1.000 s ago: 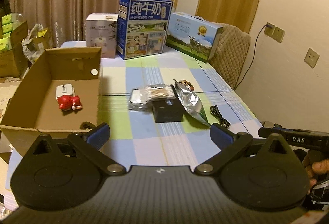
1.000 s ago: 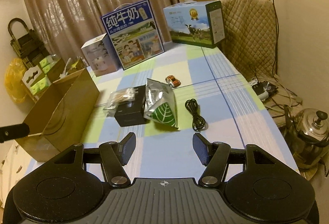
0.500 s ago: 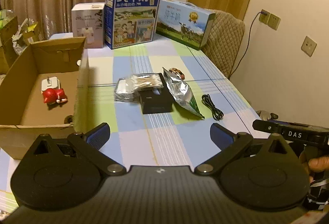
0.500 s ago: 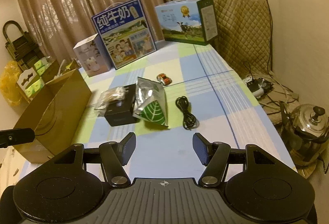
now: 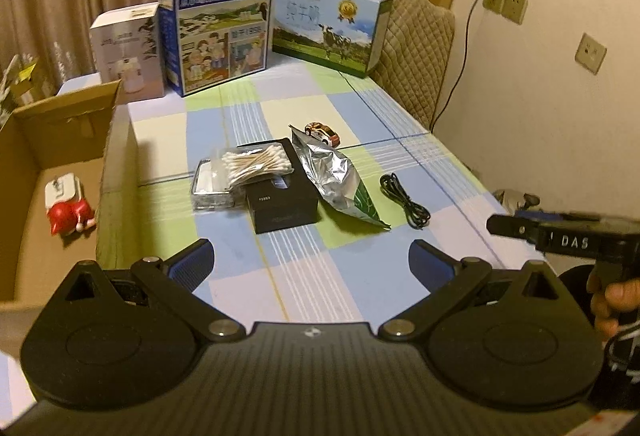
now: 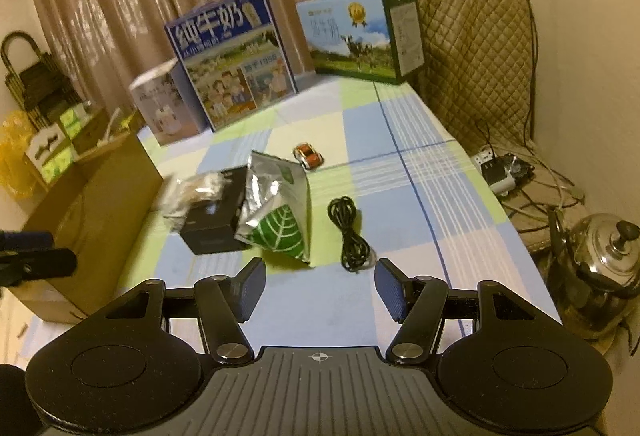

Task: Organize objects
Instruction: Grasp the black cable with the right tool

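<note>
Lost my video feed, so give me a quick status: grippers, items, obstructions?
Left gripper open, empty. Right gripper open, empty. Cable nearest right gripper; foil bag, black box still on table. Cardboard box left. Nothing blocking.

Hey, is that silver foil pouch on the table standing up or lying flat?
Lying flat. The silver foil pouch rests on its side on the checked tablecloth, one edge leaning against the black box.

milk cartons – table's far end | quilted chair – beside table | steel kettle – right
</note>
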Available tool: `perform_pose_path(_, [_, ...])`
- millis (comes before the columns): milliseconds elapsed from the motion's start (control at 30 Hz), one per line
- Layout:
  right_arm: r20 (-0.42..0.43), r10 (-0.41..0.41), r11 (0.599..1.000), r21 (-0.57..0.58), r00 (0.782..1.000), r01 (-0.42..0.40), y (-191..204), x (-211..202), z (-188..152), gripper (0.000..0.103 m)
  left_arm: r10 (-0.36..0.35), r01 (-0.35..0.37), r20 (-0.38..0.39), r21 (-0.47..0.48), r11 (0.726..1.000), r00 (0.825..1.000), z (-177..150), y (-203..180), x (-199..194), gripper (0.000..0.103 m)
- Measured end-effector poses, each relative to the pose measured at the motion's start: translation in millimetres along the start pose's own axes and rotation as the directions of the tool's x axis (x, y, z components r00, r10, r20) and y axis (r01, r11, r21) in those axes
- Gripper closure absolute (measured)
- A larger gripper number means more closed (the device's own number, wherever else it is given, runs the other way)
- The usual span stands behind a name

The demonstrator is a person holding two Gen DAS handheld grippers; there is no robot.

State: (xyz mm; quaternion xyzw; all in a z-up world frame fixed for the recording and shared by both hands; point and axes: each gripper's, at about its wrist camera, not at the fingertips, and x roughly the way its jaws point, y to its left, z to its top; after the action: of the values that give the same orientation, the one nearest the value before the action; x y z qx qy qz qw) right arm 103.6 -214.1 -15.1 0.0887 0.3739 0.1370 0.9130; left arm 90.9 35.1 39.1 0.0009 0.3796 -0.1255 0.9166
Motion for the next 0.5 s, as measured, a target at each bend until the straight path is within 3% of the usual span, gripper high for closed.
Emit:
perform_pose_path(200, [-0.045,-0.010,0.999,-0.044,0.999,0.008,-4.1,42.4,19.0,0.045,-0.015,0.016,-0.024,0.054,0.998,1.000,18.4,10.1,25.9,0.001])
perform_pose_path(500, [-0.136,-0.062,0.988,-0.150,0.989,0.041,-7.7,122.0,37.6,0.066,-0.013,0.024,-0.073,0.157,0.987,0.997,45.5,23.5,72.1,0.002])
